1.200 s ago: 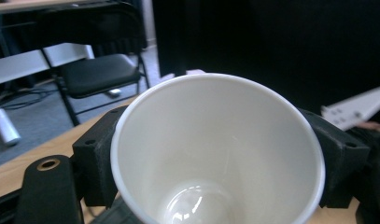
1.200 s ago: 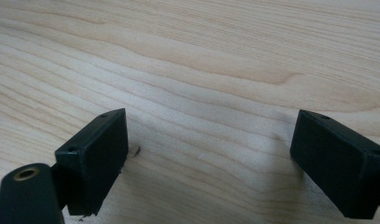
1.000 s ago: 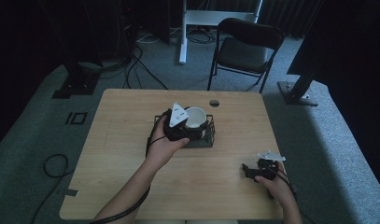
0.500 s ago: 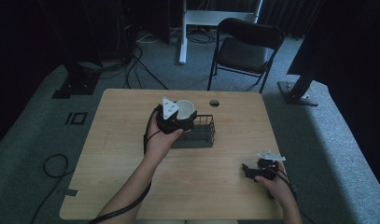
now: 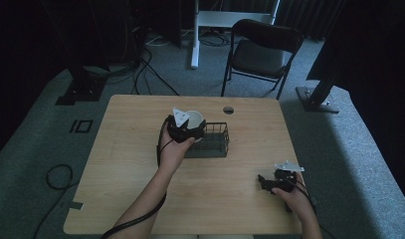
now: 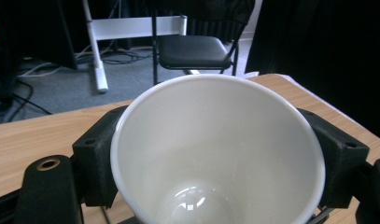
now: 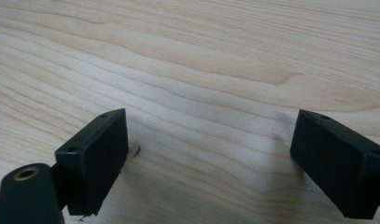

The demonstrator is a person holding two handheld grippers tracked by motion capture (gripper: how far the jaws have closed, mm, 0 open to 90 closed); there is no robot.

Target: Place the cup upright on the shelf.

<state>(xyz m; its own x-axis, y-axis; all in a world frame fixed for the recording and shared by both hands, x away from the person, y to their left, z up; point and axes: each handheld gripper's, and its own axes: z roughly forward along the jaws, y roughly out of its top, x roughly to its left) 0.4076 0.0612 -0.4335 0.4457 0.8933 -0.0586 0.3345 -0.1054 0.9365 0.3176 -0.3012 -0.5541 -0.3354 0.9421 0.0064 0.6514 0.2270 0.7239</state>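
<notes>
Dim high view, brighter close-ups

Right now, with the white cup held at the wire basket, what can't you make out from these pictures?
- White ceramic cup: its base and outside wall, cut off by the bottom edge of the left gripper view.
- Dark wire basket: its floor and left end in the high view, hidden by the left gripper and hand; the mesh is too dim to read.
- Right gripper: its fingers stand apart over bare wooden table; whether they touch the wood is unclear.

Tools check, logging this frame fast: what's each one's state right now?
Left tool: closed on the white cup, at the wire basket.
Right tool: open, empty, over the table.
</notes>
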